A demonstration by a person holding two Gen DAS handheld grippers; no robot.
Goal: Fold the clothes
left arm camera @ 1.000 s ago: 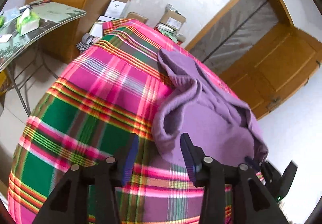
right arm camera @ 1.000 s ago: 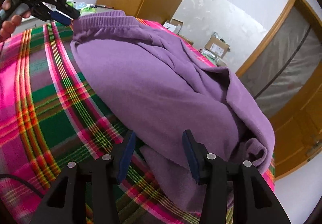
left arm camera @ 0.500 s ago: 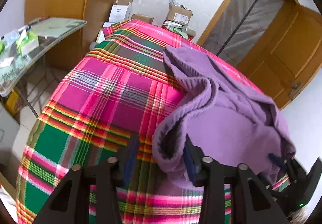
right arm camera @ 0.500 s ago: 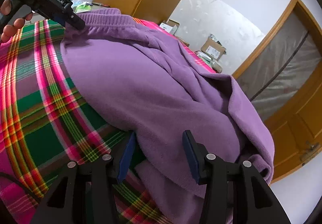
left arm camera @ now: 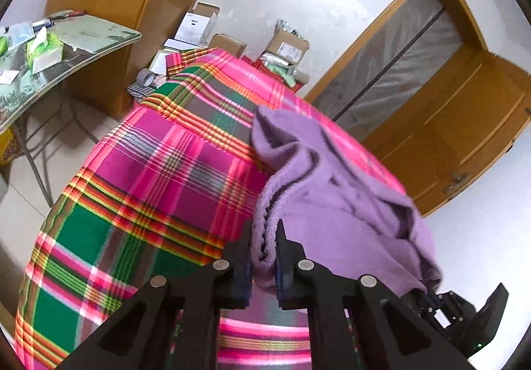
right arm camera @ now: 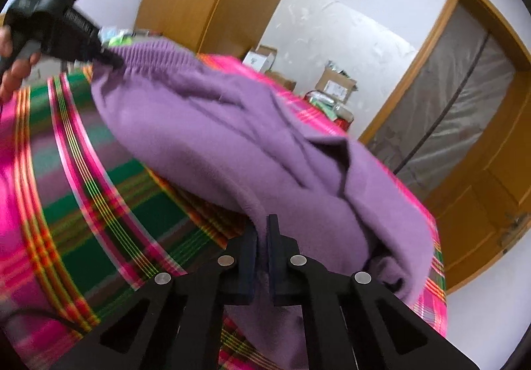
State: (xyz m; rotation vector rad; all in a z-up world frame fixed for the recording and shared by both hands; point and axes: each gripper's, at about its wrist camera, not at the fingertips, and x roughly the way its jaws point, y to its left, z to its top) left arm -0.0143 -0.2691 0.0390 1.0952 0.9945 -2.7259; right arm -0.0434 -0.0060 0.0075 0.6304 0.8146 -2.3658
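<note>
A purple garment [left arm camera: 335, 204] is seen on a table covered with a pink and green checked cloth [left arm camera: 139, 190]. It lies towards the right edge of this table, with folds and a loose part hanging near that edge, and its near side is raised off the cloth.

The ribbed hem of the garment [left arm camera: 265, 220] is pinched by the left gripper [left arm camera: 263, 257]. Its jaws are closing, and the thick fabric is pressed between the two pads. In the right wrist view this same gripper [right arm camera: 109, 61] is seen at the upper left, held by a hand [right arm camera: 13, 61], with the ribbed band gathered at its tip.

The lower edge of the garment is held by the right gripper [right arm camera: 262, 253]. Its fingers are pressed almost together, and a thin layer of purple fabric is caught between them. In the left wrist view the right gripper [left arm camera: 458, 313] is partly seen at the lower right, under the hanging fabric.

Behind the table, cardboard boxes [left arm camera: 287, 44] are placed against the white wall, and a wooden door [left arm camera: 464, 124] is seen at the right. A side table [left arm camera: 73, 44] with small things on it stands at the left.
</note>
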